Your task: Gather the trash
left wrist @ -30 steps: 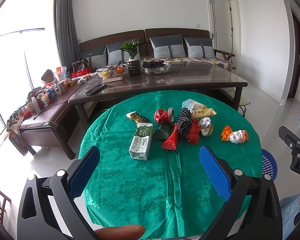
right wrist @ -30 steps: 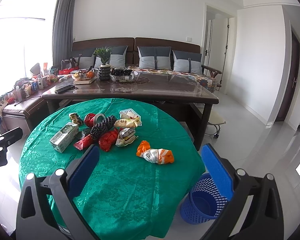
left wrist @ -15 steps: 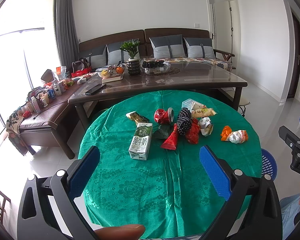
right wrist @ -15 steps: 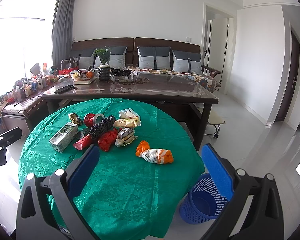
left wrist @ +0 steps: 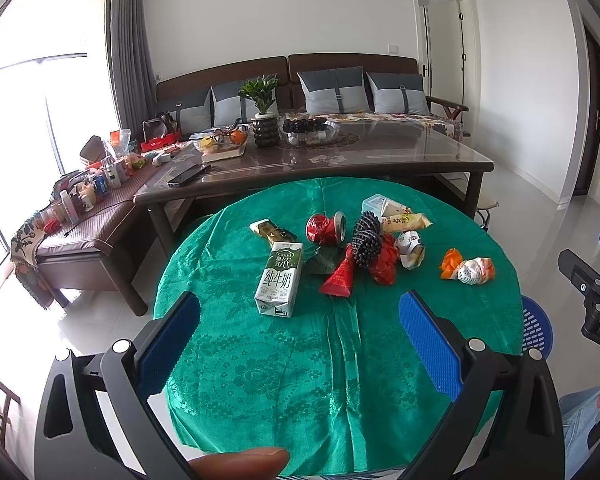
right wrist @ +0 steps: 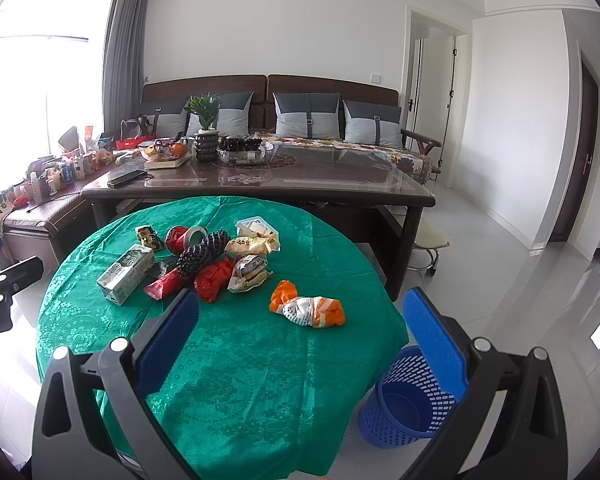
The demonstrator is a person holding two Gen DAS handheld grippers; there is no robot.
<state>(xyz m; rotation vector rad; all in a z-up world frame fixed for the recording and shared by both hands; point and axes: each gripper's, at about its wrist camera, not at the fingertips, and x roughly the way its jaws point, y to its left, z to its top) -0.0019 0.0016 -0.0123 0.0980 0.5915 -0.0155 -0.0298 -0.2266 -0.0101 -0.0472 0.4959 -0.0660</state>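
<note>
Nothing has moved since the earlier frames: both grippers hover where they were, above the near edge of the round table (left wrist: pixel 228 380) with its green cloth, and the trash lies untouched.

The left gripper (left wrist: pixel 300 344) has its jaws spread wide and empty; the right gripper (right wrist: pixel 300 340) likewise stands open with nothing between its pads.

Risks, as I judge them: the pieces sit crowded together, so closing on the milk carton (left wrist: pixel 279 278) could nudge the red cone wrapper (left wrist: pixel 339 278) beside it, and a light, crumpled wrapper may slip from the pads or drag the loose cloth. The blue basket (right wrist: pixel 408 400) stands on the floor just off the table's right edge, so a drop released too early would miss it.

The carton lies ahead of the left jaws, slightly left of centre, well apart from them. The orange-and-white wrapper (right wrist: pixel 308 308) lies ahead of the right jaws, near but not between them.
</note>
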